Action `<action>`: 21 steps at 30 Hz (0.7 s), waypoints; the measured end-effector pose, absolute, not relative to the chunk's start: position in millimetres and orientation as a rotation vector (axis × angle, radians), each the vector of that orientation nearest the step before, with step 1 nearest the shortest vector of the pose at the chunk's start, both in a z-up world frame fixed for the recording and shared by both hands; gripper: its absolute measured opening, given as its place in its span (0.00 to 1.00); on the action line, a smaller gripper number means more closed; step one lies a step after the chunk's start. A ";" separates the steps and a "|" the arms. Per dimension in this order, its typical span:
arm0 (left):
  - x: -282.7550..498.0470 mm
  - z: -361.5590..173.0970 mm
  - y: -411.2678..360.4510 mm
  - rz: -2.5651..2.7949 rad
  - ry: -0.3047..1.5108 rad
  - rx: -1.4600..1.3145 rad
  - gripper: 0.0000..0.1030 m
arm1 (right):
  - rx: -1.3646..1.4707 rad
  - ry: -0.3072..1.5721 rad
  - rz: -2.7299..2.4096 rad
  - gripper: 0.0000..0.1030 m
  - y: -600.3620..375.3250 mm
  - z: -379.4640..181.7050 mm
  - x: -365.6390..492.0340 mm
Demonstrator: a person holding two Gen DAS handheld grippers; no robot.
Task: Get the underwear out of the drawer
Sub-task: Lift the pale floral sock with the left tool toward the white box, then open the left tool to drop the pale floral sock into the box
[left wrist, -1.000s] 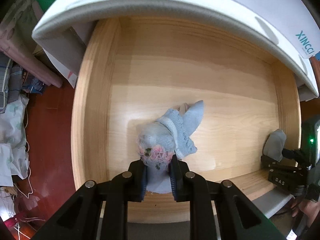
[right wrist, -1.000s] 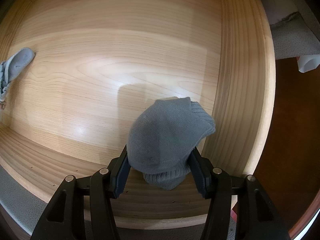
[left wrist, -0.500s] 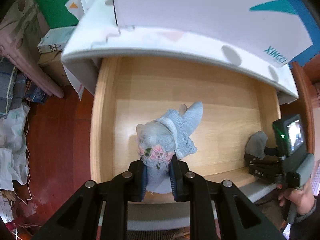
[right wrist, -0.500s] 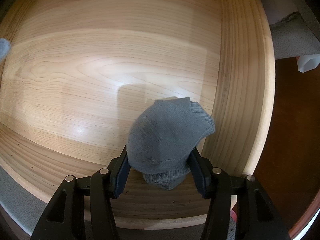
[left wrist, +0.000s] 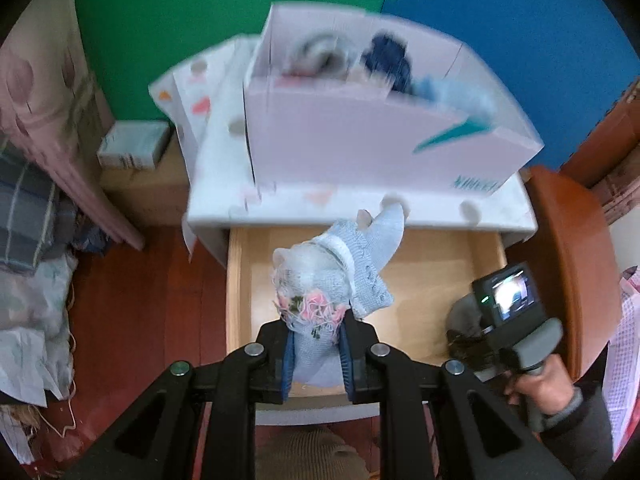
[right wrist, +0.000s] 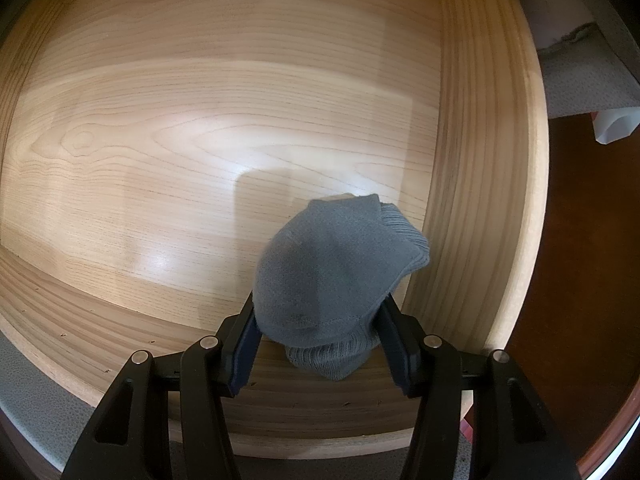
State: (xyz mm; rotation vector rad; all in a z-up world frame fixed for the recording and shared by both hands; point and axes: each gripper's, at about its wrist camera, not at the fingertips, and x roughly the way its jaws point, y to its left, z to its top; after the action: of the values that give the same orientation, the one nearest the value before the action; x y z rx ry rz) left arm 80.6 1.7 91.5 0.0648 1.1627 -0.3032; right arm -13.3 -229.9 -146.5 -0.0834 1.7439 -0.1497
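Drawer (left wrist: 240, 280) stands pulled out under a white cabinet (left wrist: 360, 208), and its pale wood floor looks smooth, a little glossy, with fine straight grain. The left claw (left wrist: 316, 364) is clamped tight on a light blue knit piece (left wrist: 340, 268), soft and ribbed, with a pink flower trim near the pads. This piece hangs in the air above the drawer, its long axis running away from the claw toward the cabinet. Just behind it, on the cabinet, a white box (left wrist: 360, 140) holds other blurred clothes, so I judge the drop place lies straight ahead of the left hand.

The right claw (right wrist: 324, 344) grips a grey knit piece (right wrist: 336, 268), rounded like a small cap with a ribbed cuff. It sits low inside the drawer, close to the right wall (right wrist: 472, 200); whether it touches the floor I cannot tell. The left piece is the nearer one to the box.
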 end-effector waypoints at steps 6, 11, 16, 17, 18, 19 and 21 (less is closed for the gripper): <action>80.5 163.7 0.2 -0.325 1.028 0.069 0.18 | -0.082 1.744 -0.151 0.50 -229.3 -146.4 -13.3; 93.2 209.4 -6.9 -0.319 0.946 0.083 0.18 | -0.082 1.744 -0.152 0.50 -228.9 -146.3 -13.2; 123.5 230.2 -22.5 -0.303 0.901 0.099 0.18 | -0.082 1.743 -0.151 0.50 -228.8 -146.3 -13.1; 129.3 230.6 -26.1 -0.301 0.894 0.105 0.18 | -0.083 1.744 -0.151 0.50 -228.7 -146.3 -13.0; 135.1 229.5 -29.6 -0.291 0.886 0.116 0.18 | -0.083 1.744 -0.152 0.50 -228.7 -146.2 -13.0; 144.9 225.3 -36.1 -0.273 0.888 0.141 0.18 | -0.083 1.744 -0.152 0.50 -228.7 -146.3 -13.0; 158.7 216.8 -41.9 -0.255 0.896 0.148 0.18 | -0.083 1.744 -0.152 0.50 -228.7 -146.1 -13.1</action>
State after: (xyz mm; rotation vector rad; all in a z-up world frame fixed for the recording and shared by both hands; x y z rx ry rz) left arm 158.7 -41.9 216.8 0.1485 0.8964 -0.2554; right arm -13.1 -228.7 -146.1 -0.0826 1.7435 -0.1519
